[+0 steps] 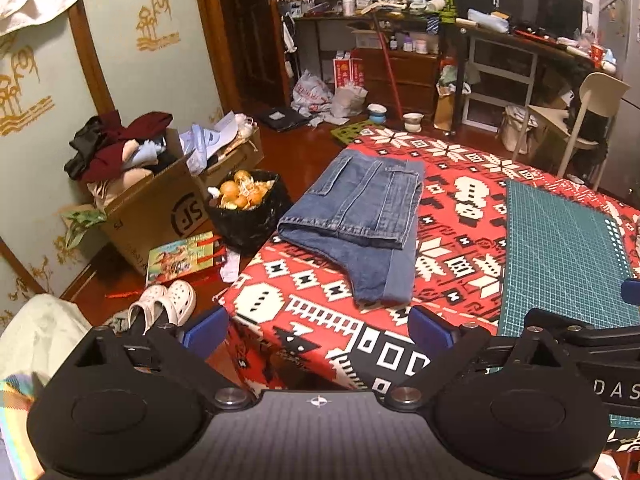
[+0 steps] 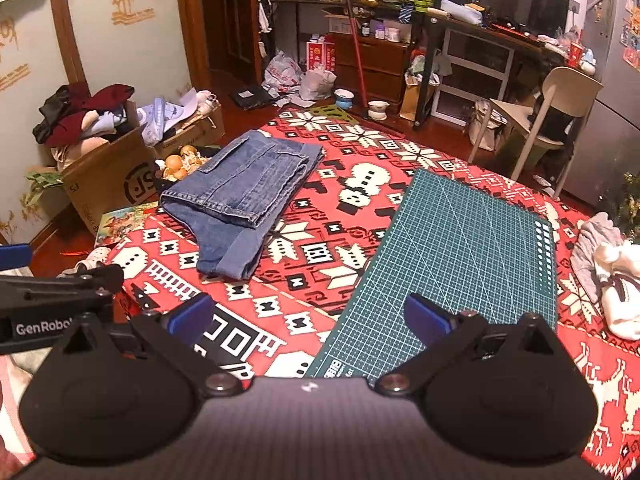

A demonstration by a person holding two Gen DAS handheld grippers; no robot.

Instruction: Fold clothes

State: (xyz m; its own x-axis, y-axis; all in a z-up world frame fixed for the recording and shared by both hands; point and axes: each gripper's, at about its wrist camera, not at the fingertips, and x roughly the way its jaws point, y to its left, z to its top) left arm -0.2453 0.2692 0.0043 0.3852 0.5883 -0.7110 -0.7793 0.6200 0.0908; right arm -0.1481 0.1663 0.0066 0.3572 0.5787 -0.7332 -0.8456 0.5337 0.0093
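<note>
A lived-in home room: a red-and-white patterned tablecloth covers the near table, an overflowing brown cardboard box of clothes stands at left by white clogs, and cluttered dark desks line the far wall.

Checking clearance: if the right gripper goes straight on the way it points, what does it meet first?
Probably the table: the right gripper points down at the patterned tablecloth beside the green cutting mat. Jeans lie further left. Depth unclear.
</note>
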